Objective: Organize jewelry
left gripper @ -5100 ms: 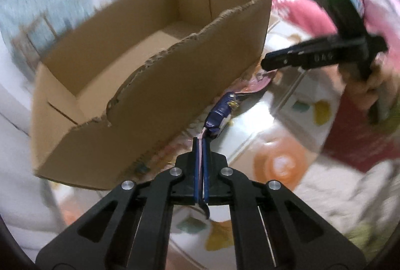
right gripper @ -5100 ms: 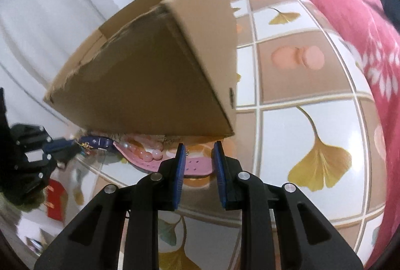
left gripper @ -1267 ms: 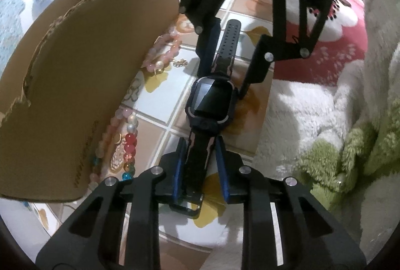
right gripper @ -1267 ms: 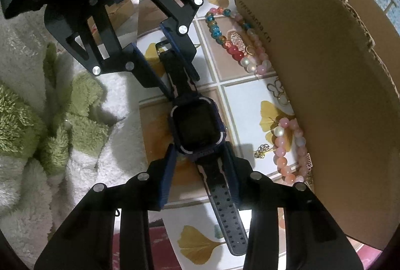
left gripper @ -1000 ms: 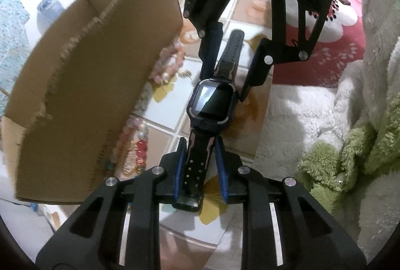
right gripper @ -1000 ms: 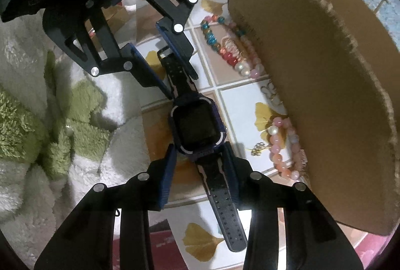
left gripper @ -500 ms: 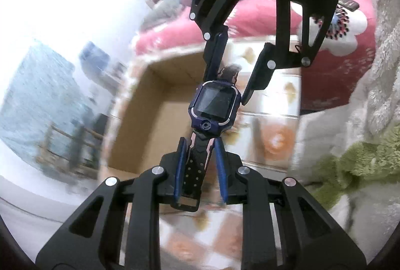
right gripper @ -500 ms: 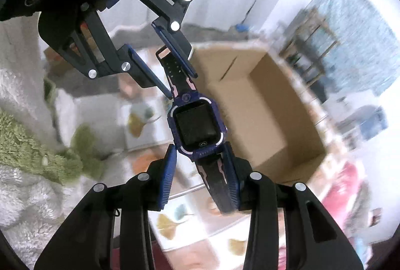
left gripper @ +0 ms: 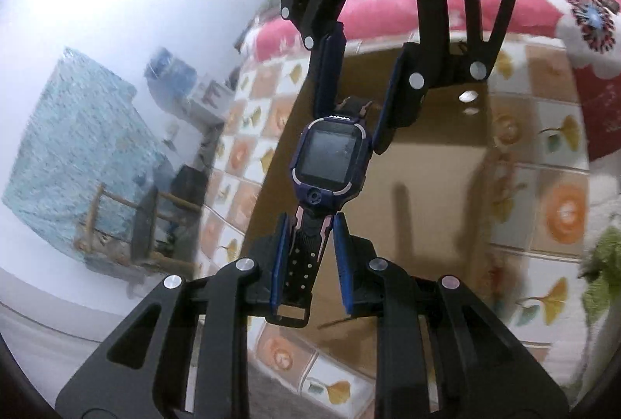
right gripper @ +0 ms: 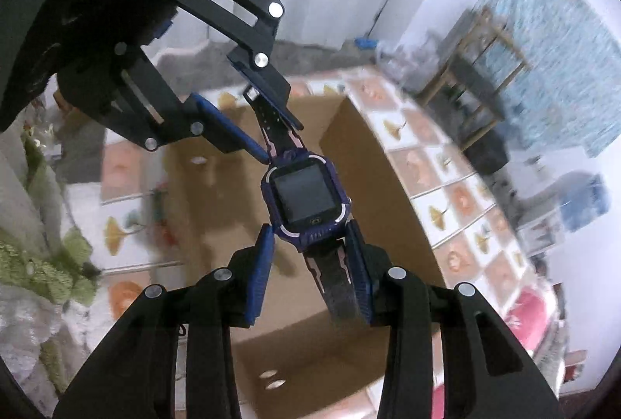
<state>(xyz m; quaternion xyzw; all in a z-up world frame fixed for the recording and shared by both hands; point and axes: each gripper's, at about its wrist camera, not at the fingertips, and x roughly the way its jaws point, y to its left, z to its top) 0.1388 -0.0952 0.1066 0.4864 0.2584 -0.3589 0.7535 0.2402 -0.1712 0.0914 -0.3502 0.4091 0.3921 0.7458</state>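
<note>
A dark blue smartwatch (left gripper: 330,159) with a black and pink strap hangs in the air above the open cardboard box (left gripper: 434,194). My left gripper (left gripper: 310,256) has its jaws spread around the buckle end of the strap, with gaps on both sides. My right gripper (right gripper: 310,264) has its jaws spread around the other strap end, which rests against its right finger. In the right wrist view the watch (right gripper: 304,199) sits over the box (right gripper: 349,341). Each gripper faces the other across the watch.
The box stands on a tiled mat with ginkgo leaf prints (left gripper: 248,132). A red floral blanket (left gripper: 582,15) lies beyond it. A green and white fluffy rug (right gripper: 35,264) is beside the box. A wooden chair (right gripper: 477,70) stands near the wall.
Both grippers have lifted the watch from the floor beside the box to above the box opening. Both sets of jaws have spread wider around the strap ends.
</note>
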